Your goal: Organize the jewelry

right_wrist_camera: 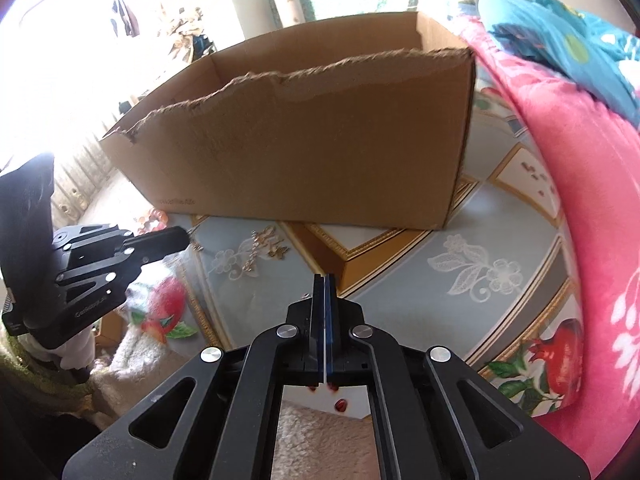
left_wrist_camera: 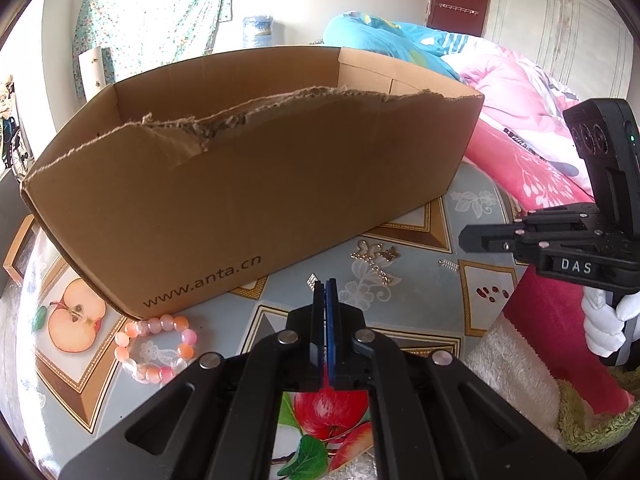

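An open brown cardboard box [left_wrist_camera: 256, 184] with a torn, ragged front rim and the print "www.anta.cn" stands on the table [left_wrist_camera: 424, 320], whose cloth shows blue-grey lace flowers, gold frames and apples. The box interior is hidden by its front wall in both views, so its contents cannot be told.

Jewelry lies on the cloth in front of the box: a bracelet of round pink, orange and white beads [left_wrist_camera: 154, 350] just beside the box's near left corner; a gold-toned chain piece with butterfly charms [left_wrist_camera: 374, 258] near the front wall (seen also in the right wrist view [right_wrist_camera: 266, 248]); a small rhinestone strip [left_wrist_camera: 448, 265] to its right; and a small sparkly piece [left_wrist_camera: 312, 279] at the tip of the left tongs [left_wrist_camera: 325, 284].

The left tongs are pressed together, holding nothing. The right tongs [right_wrist_camera: 325, 280] are likewise together above bare cloth; in the left view they appear side-on [left_wrist_camera: 466, 238], level, gripped by a white-gloved hand [left_wrist_camera: 608, 324]. A pink floral blanket [right_wrist_camera: 580, 184] borders the table's right side.
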A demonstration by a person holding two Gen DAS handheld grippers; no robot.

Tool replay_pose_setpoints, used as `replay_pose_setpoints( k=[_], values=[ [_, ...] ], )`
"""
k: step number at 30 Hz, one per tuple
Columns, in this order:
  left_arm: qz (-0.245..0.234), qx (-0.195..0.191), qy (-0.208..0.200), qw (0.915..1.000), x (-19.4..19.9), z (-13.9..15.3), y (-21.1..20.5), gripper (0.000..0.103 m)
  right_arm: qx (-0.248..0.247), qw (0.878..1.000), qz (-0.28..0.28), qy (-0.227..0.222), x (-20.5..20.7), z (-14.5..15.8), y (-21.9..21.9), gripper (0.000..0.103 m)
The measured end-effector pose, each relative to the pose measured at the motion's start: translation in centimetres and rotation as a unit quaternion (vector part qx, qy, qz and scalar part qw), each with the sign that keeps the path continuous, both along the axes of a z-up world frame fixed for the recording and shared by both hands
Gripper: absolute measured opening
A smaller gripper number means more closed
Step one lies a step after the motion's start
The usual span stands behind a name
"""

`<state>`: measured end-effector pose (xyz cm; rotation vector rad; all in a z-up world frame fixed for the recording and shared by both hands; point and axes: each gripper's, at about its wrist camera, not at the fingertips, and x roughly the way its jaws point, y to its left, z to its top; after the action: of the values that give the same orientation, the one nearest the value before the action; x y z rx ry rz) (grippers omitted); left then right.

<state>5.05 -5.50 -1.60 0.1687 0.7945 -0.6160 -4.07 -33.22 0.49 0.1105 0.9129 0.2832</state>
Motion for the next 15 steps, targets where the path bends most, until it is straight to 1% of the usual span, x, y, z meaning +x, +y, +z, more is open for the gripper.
replay_pose_setpoints(
  k=[1,2,3,5,8,13,15],
  values=[
    [0.000,0.000,0.001,1.0000,0.0,0.0,0.0,0.000,-0.009,1.000,-0.002,-0.001,-0.1,-0.1,0.2,0.004],
    [-0.001,0.000,0.001,1.0000,0.0,-0.1,0.0,0.000,-0.015,1.000,0.002,0.003,-0.2,-0.3,0.5,0.010],
    [-0.001,0.001,0.002,1.0000,0.0,-0.1,0.1,0.000,-0.019,1.000,0.005,0.006,-0.3,-0.4,0.7,0.014],
    [-0.002,0.000,0.002,1.0000,0.0,-0.1,0.2,0.000,-0.037,0.999,0.004,0.009,-0.6,-0.7,1.0,0.016],
    [-0.004,-0.002,0.005,1.0000,0.0,-0.2,0.1,0.000,-0.044,0.999,0.008,0.011,-0.5,-0.7,1.2,0.018],
    [-0.006,-0.004,0.006,1.0000,0.1,-0.2,0.0,0.000,-0.083,0.996,0.019,0.006,0.0,-0.6,2.7,0.019],
    [-0.005,-0.006,0.005,1.0000,0.1,-0.2,0.0,0.000,-0.099,0.995,0.019,0.005,-0.1,-0.6,3.2,0.013]
  ],
)
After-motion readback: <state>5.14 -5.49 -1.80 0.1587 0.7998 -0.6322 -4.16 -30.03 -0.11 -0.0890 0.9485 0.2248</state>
